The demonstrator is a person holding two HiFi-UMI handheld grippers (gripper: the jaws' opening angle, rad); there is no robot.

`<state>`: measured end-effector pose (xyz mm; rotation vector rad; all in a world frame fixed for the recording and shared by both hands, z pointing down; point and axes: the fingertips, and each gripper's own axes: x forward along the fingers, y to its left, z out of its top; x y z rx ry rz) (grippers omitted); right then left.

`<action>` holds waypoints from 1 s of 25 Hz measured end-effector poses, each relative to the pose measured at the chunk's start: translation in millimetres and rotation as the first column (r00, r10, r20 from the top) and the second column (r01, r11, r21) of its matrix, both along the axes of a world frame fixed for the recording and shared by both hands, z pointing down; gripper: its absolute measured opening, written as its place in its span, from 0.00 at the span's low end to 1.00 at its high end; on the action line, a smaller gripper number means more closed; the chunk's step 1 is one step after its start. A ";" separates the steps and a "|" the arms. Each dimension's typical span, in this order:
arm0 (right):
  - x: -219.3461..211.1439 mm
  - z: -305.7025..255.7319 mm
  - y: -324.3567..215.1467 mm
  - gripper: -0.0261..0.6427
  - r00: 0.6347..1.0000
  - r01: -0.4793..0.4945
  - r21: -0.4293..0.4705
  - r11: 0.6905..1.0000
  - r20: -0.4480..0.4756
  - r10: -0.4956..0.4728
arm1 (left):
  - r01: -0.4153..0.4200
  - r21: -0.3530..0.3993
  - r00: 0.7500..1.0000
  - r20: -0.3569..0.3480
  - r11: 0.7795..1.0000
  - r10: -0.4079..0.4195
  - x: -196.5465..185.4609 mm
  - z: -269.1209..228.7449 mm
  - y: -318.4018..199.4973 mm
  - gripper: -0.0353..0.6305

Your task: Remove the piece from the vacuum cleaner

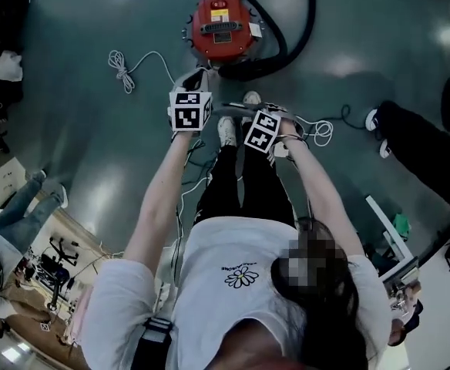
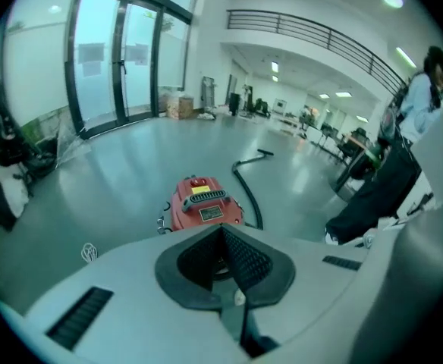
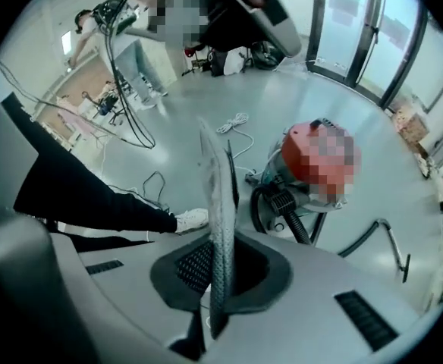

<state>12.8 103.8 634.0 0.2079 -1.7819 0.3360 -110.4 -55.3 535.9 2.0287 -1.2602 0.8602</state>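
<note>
The red vacuum cleaner [image 1: 221, 25] stands on the floor ahead of me, with its black hose [image 1: 287, 41] curling round its right side. It also shows in the left gripper view [image 2: 202, 203] and the right gripper view [image 3: 312, 165]. My right gripper [image 3: 220, 279] is shut on a thin flat grey piece [image 3: 218, 196], which stands edge-on out of the jaws, clear of the vacuum. In the head view the right gripper [image 1: 262, 128] is held beside the left gripper [image 1: 191, 106], both short of the vacuum. The left gripper [image 2: 223, 233] is shut with nothing in it.
A coiled white cable [image 1: 121, 64] lies on the floor left of the vacuum. A metal wand [image 3: 392, 245] lies beyond it. My own feet in white shoes [image 1: 226, 129] are below the grippers. Another person's dark trouser leg and shoe [image 1: 410, 133] are at the right.
</note>
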 end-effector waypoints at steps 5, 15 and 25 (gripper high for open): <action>0.2 -79.6 -15.1 0.07 0.981 -0.177 0.087 0.980 0.100 0.168 | 0.114 0.104 0.981 -0.171 0.988 -0.095 4.3 -99.1 19.6 0.06; 1.9 -325.4 -112.6 0.07 0.787 -0.537 0.362 0.762 0.539 0.299 | 0.150 0.443 0.964 -0.264 0.884 -0.031 3.0 -274.5 11.9 0.06; 12.7 -518.9 -148.5 0.07 0.548 -0.757 0.433 0.490 0.829 0.114 | 0.317 0.684 0.914 -0.405 0.657 -0.020 -24.7 -438.3 7.2 0.06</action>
